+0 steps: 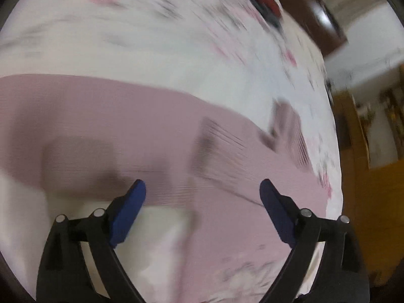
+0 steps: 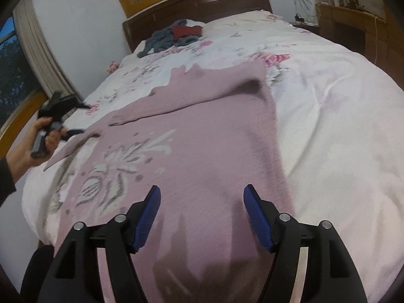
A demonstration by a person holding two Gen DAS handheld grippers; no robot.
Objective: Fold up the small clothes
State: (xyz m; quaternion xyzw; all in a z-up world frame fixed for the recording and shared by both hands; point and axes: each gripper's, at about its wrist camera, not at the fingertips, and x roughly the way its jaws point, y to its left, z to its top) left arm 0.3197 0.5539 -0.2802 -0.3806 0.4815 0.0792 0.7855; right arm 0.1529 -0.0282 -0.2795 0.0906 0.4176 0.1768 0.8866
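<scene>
Sweater (image 2: 202,156) lies flat on bed (image 2: 328,101), one sleeve (image 2: 202,93) folded across it. Clothes pile (image 2: 174,38) behind, near headboard (image 2: 202,5). Left hand-held gripper (image 2: 73,132) at sweater's left edge.

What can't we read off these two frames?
- Left wrist view: motion blur smears the pink sweater and the bedspread; folds and edges unreadable.
- Right wrist view: the sweater's near hem is cut off by the bottom edge and hidden behind the right claw.
- Right wrist view: the left claw is small and blurred; grip on the sleeve unclear there.
- The clothes pile by the headboard: items too small to identify.
</scene>
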